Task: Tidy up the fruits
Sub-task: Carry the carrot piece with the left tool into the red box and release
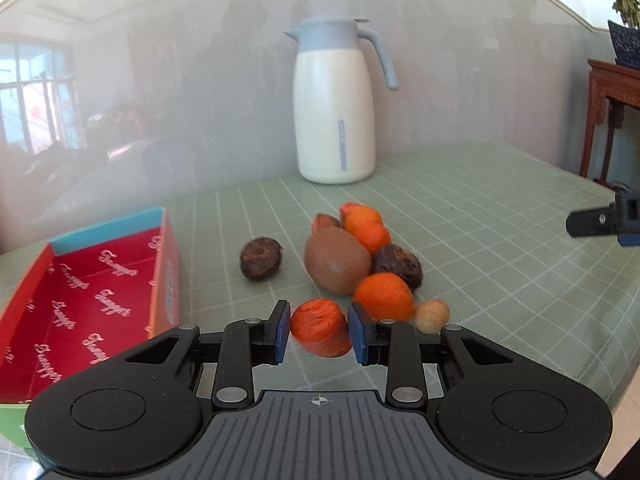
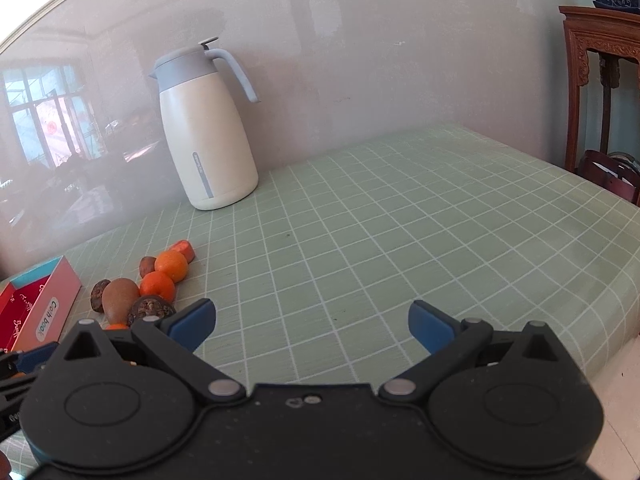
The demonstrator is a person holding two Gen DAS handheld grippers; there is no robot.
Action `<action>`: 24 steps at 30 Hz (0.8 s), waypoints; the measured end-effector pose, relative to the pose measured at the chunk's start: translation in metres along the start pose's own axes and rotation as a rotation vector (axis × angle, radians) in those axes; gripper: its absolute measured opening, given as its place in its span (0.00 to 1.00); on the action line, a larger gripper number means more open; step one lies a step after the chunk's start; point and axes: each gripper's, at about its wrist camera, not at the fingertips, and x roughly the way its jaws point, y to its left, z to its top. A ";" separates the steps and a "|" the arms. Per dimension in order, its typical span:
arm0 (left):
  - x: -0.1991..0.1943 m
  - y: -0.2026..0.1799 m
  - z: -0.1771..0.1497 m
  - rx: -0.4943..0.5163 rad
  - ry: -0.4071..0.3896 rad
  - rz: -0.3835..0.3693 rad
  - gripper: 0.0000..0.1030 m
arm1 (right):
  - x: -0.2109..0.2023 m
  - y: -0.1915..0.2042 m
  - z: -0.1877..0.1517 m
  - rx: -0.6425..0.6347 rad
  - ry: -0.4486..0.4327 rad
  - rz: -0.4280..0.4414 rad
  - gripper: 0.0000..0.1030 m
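Left gripper (image 1: 319,330) low over counter (image 1: 480,240), jaws apart, blue pads flanking orange fruit piece (image 1: 320,332); contact with pads not discernible. Just behind: tangerine (image 1: 384,296), brown oval fruit (image 1: 336,266), small pale round fruit (image 1: 431,315); remaining fruits clustered beyond. Red box (image 1: 92,304) lying open to left of pile. Right gripper (image 2: 312,326) well apart to right, jaws wide, holding nothing. White jug (image 1: 334,108) at wall.

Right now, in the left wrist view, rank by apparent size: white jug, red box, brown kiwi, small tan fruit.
1. red box, though nearness inflates it
2. white jug
3. brown kiwi
4. small tan fruit
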 end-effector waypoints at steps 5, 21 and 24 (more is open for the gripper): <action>-0.015 0.019 0.004 -0.032 -0.074 0.083 0.31 | 0.003 0.007 -0.001 -0.004 0.006 0.014 1.00; -0.020 0.123 -0.015 -0.254 -0.002 0.436 0.31 | 0.023 0.064 -0.010 -0.095 0.060 0.094 1.00; -0.012 0.131 -0.020 -0.266 0.050 0.443 0.31 | 0.025 0.076 -0.012 -0.108 0.071 0.109 1.00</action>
